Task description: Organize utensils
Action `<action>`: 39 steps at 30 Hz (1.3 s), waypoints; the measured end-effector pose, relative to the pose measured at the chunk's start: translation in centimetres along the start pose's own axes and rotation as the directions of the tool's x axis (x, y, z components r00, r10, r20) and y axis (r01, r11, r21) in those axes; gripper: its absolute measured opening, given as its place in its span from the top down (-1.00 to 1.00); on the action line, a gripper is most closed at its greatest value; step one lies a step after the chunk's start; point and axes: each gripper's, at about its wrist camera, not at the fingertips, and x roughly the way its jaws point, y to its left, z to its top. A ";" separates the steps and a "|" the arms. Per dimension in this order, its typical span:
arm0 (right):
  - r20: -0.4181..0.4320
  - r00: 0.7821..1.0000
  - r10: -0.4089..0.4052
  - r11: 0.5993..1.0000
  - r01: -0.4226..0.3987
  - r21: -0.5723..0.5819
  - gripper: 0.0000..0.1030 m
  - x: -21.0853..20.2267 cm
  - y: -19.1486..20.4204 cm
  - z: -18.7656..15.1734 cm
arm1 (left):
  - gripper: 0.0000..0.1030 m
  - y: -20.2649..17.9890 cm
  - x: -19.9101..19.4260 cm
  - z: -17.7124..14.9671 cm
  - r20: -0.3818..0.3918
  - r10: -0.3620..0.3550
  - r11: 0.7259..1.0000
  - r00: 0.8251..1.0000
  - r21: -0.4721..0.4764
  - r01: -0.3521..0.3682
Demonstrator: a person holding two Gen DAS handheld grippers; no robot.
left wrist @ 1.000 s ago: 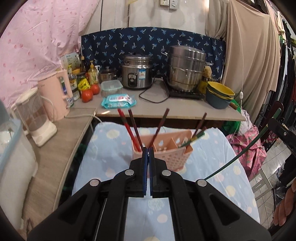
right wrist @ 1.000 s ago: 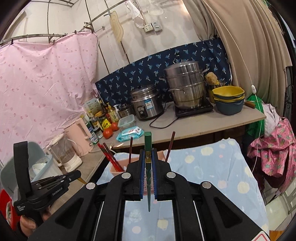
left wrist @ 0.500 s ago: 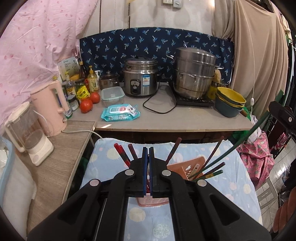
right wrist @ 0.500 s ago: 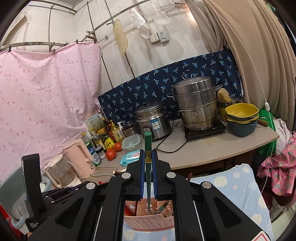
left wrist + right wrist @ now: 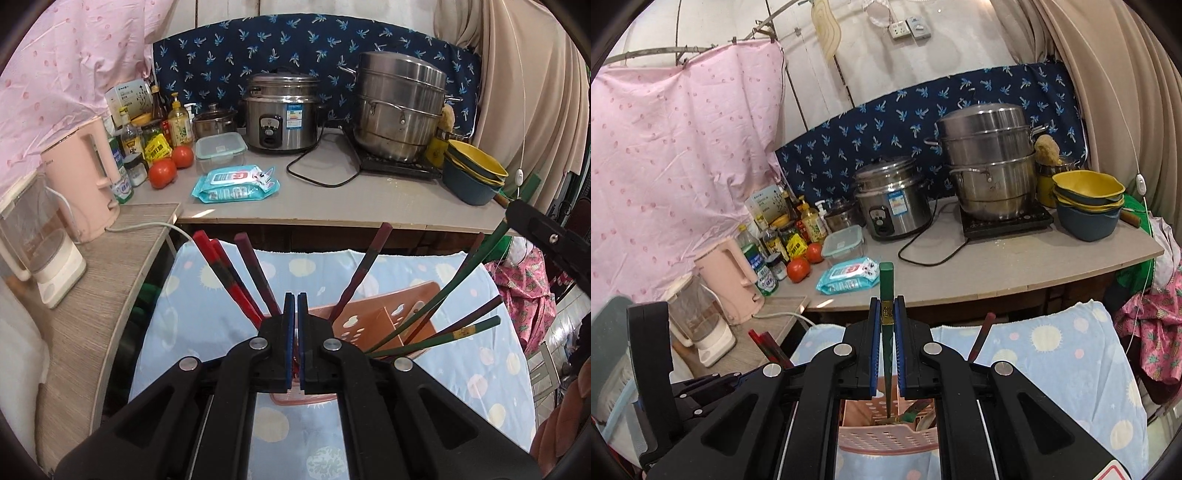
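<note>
green chopstick (image 5: 886, 332), pinched in my right gripper (image 5: 886, 354), now dips lower-centre into the pink basket (image 5: 886, 437); left gripper (image 5: 294, 343) stays closed, empty.

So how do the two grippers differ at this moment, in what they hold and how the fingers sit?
The right gripper is shut on a green chopstick, held near upright with its tip down in the pink basket; the left gripper holds nothing. The right gripper's blue pads are kept apart by the chopstick, while the left gripper's nearly meet. Both are black with blue pads and sit near the basket.
</note>
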 end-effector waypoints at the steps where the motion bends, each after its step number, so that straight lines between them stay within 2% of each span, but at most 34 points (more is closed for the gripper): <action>1: -0.008 1.000 -0.003 1.000 0.003 -0.002 0.86 0.3 0.0 -0.2 | 0.98 0.0 0.1 -0.1 -0.002 0.001 1.000 1.000 0.000 -0.001; 11: -0.060 0.998 -0.024 1.000 0.024 0.000 0.86 2.4 -0.2 -1.7 | 0.95 0.1 0.7 -0.5 0.005 0.012 1.000 1.000 0.003 -0.012; 13: -0.055 0.998 -0.033 0.999 0.033 -0.003 0.75 2.3 -0.1 -1.8 | 0.87 0.1 0.7 -0.5 0.002 0.021 1.000 1.000 -0.001 -0.021; 16: -0.045 0.998 -0.034 0.999 0.035 0.012 0.59 2.0 -0.3 -1.7 | 0.52 0.0 0.2 -0.6 0.012 0.037 0.999 0.999 -0.004 -0.037; 18: -0.039 0.999 -0.034 0.999 0.034 0.015 0.56 1.7 -0.4 -1.7 | 0.18 0.0 -0.4 -0.7 0.030 0.053 0.999 0.998 -0.004 -0.053; 19: -0.037 0.999 -0.035 0.999 0.035 0.014 0.55 1.5 -0.4 -1.7 | 0.12 0.0 -0.7 -0.8 0.038 0.059 0.998 0.998 -0.005 -0.059; 30: -0.030 0.999 -0.042 0.999 0.043 0.014 0.46 -1.7 -0.4 -2.4 | 0.04 0.4 -4.1 -1.4 0.071 0.063 0.998 0.995 -0.024 -0.062; 32: -0.036 0.998 -0.047 0.999 0.047 0.007 0.39 -2.4 -0.3 -2.8 | -0.02 0.5 -4.7 -1.7 0.074 0.065 0.998 0.995 -0.029 -0.063; 35: -0.052 0.997 -0.049 0.999 0.049 -0.005 0.39 -3.2 -0.2 -3.6 | -0.06 0.7 -5.6 -2.4 0.077 0.067 0.997 0.995 -0.030 -0.065; 39: -0.066 0.996 -0.053 0.998 0.052 -0.018 0.34 -4.7 0.1 -4.7 | -0.20 0.6 -7.0 -3.6 0.079 0.073 0.997 0.994 -0.032 -0.071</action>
